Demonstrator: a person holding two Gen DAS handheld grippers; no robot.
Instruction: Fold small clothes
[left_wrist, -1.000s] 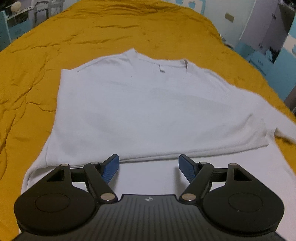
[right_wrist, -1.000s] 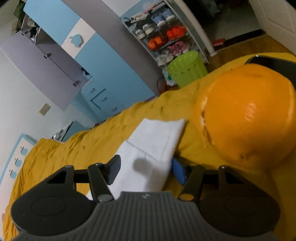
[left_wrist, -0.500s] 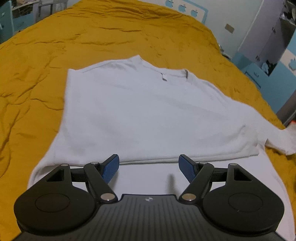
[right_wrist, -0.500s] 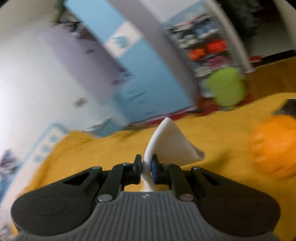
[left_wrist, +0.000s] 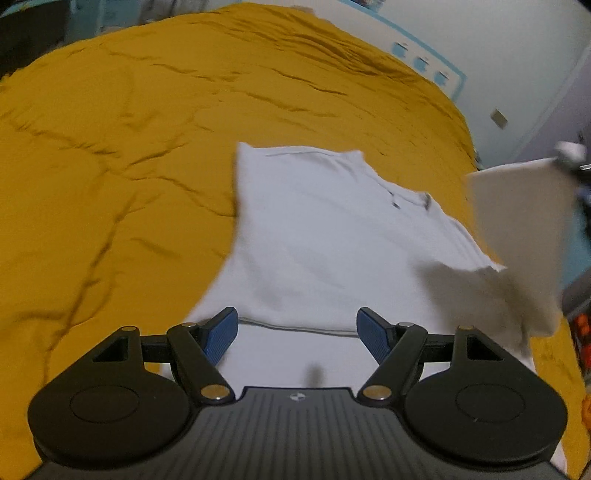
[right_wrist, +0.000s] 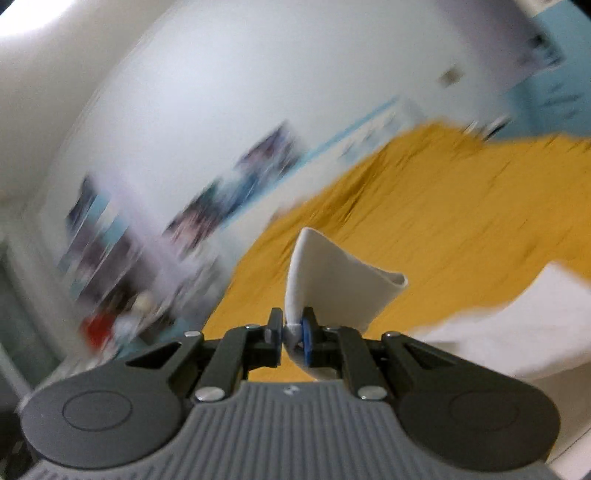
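Observation:
A white long-sleeved shirt (left_wrist: 325, 236) lies on the yellow bedspread (left_wrist: 110, 166), its lower part folded up over the body. My left gripper (left_wrist: 297, 332) is open and empty, just above the shirt's near folded edge. My right gripper (right_wrist: 293, 332) is shut on the cuff of the shirt's sleeve (right_wrist: 332, 280) and holds it up in the air. In the left wrist view the lifted sleeve (left_wrist: 517, 229) hangs at the right, with the right gripper blurred at its top. The shirt's body also shows in the right wrist view (right_wrist: 524, 332).
The bedspread (right_wrist: 424, 206) stretches far to the left and back. A white wall (right_wrist: 221, 110) with blurred pictures stands beyond the bed. A wall with a blue strip and a socket (left_wrist: 498, 118) lies at the back right.
My right gripper closed on the sleeve cuff, lifted it off the bed and swung it round toward the shirt's body. My left gripper turned left and stayed open.

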